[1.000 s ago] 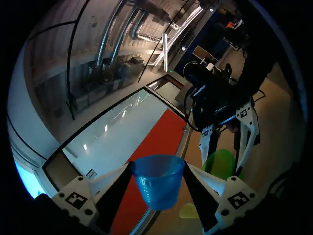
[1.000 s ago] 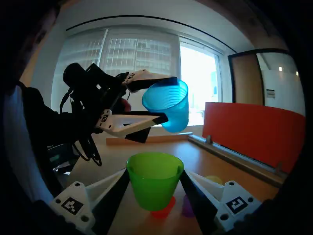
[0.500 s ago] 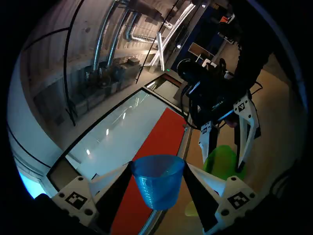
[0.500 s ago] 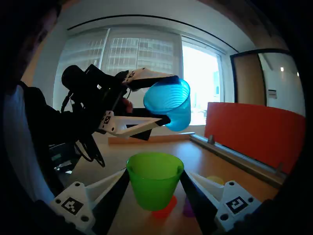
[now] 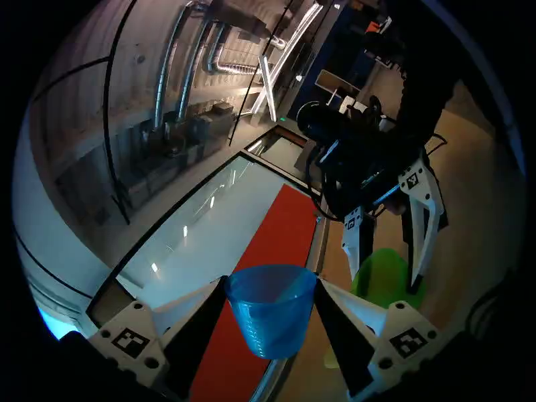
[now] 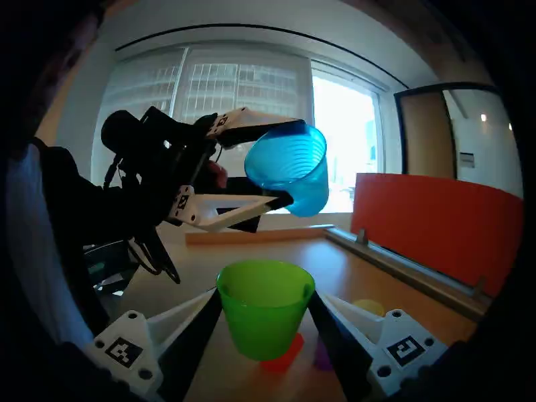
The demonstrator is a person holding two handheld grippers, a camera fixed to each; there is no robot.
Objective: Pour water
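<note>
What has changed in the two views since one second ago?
The left gripper tipped the translucent blue plastic cup a little further, turning its mouth more toward the green plastic cup below. Nothing was taken or released. The right gripper keeps the green cup upright in place; both grippers stay shut on their cups.

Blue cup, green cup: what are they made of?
Blue cup: looks like thin, glossy, translucent plastic; window light glows through its wall and faint ribs show inside. Green cup: probably the same kind of plastic, smooth and translucent; its rim glows lighter than the body.
</note>
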